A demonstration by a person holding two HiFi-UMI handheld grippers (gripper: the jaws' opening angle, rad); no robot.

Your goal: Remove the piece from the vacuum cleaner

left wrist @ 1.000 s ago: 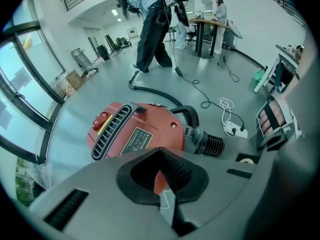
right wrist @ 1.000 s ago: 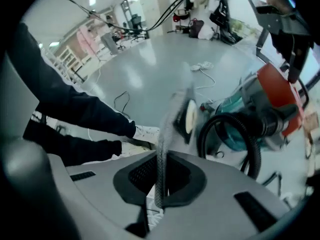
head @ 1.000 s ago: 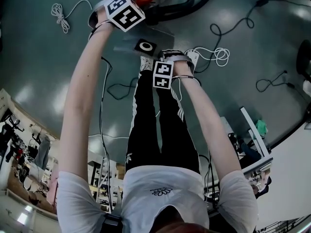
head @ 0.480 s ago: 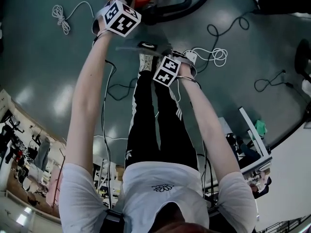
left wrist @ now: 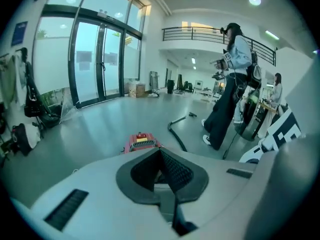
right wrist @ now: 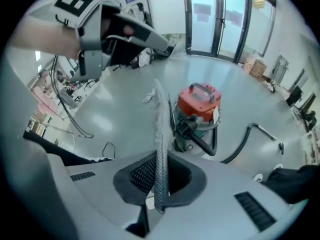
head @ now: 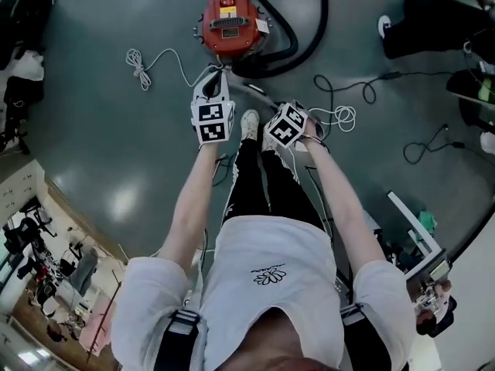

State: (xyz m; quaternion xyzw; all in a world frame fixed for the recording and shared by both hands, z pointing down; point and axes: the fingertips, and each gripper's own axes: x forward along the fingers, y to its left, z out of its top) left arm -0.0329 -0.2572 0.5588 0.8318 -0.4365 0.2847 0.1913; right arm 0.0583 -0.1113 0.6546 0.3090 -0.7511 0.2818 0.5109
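The red vacuum cleaner stands on the floor ahead of me, and also shows in both gripper views. The removed piece is a thin flat grey panel, seen edge-on and rising from between my right gripper's jaws. My right gripper is shut on its near end and holds it up, clear of the vacuum. My left gripper hangs beside it to the left, jaws together with nothing between them. It also shows in the right gripper view, apart from the piece.
A black hose loops from the vacuum to the right. White cords and a black cable lie on the grey floor. Another person's legs are at upper right; a person stands beyond. Glass doors line the far wall.
Both grippers have drawn back from the vacuum toward my body. The piece, earlier lying flat with a black ring showing, is now edge-on in the right gripper. The vacuum now shows whole.
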